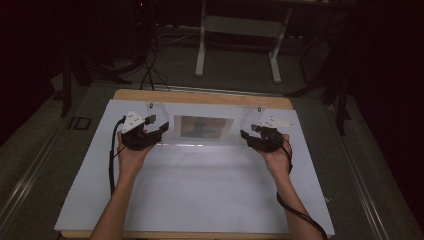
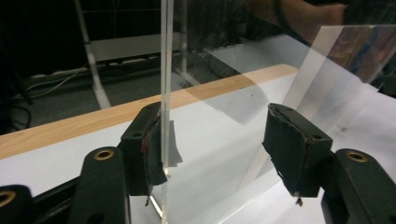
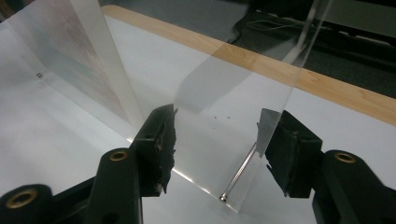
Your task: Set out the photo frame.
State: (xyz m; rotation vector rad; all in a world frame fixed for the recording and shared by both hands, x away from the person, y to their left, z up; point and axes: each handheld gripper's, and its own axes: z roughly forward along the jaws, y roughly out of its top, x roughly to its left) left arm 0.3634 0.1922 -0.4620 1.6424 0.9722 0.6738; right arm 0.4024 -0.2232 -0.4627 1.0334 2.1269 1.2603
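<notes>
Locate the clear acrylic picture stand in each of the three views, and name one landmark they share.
High view: the clear acrylic stand sits at the far middle of the white board, between the two hand-held grippers.
Left gripper view: its side panel edge rises upright by the left jaw.
Right gripper view: its clear side panel stands between the jaws.
Shared landmark: the wooden strip along the board's far edge.

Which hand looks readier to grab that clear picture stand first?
Probably the left. The left hand-held gripper has one pad against the clear acrylic stand's side edge; the right hand-held gripper straddles its end with both pads seemingly apart from it.
</notes>
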